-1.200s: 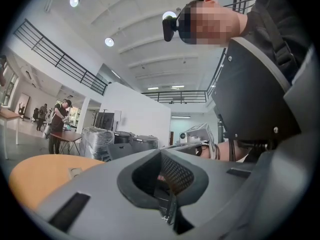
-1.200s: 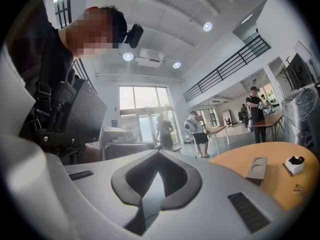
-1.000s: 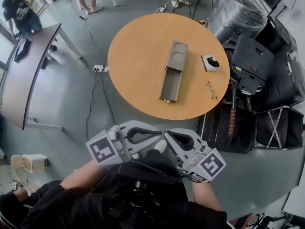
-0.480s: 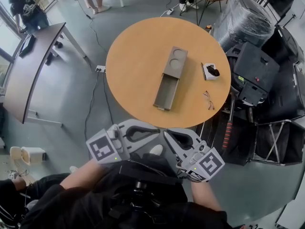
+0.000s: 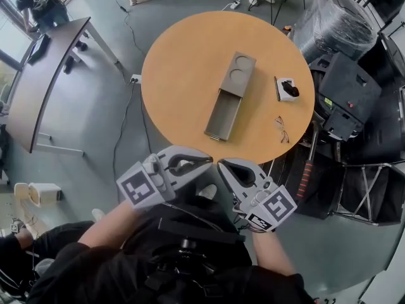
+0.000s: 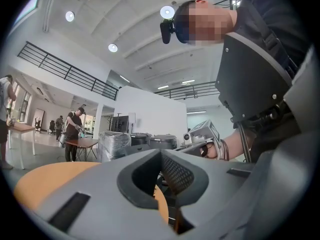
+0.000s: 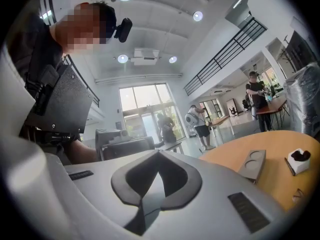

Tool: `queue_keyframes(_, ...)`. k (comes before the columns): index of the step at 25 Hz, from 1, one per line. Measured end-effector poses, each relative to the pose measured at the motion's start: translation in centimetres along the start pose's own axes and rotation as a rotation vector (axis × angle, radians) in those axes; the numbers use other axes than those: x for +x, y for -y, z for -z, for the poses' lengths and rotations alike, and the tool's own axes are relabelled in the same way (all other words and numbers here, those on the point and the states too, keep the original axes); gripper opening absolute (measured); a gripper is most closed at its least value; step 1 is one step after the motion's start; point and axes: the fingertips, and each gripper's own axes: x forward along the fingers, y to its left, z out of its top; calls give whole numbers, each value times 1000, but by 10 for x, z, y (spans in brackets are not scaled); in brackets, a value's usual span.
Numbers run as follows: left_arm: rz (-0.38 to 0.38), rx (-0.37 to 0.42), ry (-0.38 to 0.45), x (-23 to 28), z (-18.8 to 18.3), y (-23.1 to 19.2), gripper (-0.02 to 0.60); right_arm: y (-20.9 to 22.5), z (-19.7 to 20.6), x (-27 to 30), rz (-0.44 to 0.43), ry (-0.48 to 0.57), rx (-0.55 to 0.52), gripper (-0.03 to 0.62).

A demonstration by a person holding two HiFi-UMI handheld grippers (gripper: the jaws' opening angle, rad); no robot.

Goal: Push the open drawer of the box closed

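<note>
Grey floor [image 5: 95,125] lies all round a round orange table [image 5: 177,62]. Down near the person's body, the left gripper [image 5: 205,161] has its jaws pressed together at the tips, with nothing in them. The right gripper [image 5: 223,166] is the same: jaws together, nothing held. Their tips point at each other and are very near. Both grippers hang off the near edge of the table, over the floor.

On the table lies a long grey box [image 5: 239,75] with two round dips on top. Its drawer [image 5: 223,114] sticks out of the end that faces the person (it is wide open). Both grippers are well apart from it.

To the right of the box sits a small white block [image 5: 289,88] with something black on it. A pair of glasses [image 5: 281,129] lies closer to the table's edge. A power strip [image 5: 136,78] lies on the floor, left of the table, and a dark desk [image 5: 38,87] stands further left.
</note>
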Motion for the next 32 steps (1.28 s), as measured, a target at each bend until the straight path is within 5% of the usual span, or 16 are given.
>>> queue_keyframes(14, -49, -41, -10, 14, 86, -80, 28, 93, 82, 40, 104, -62, 139, 18)
queue_keyframes(32, -117, -152, -67, 41, 259, -145, 29, 189, 269, 96, 167, -179, 392, 18)
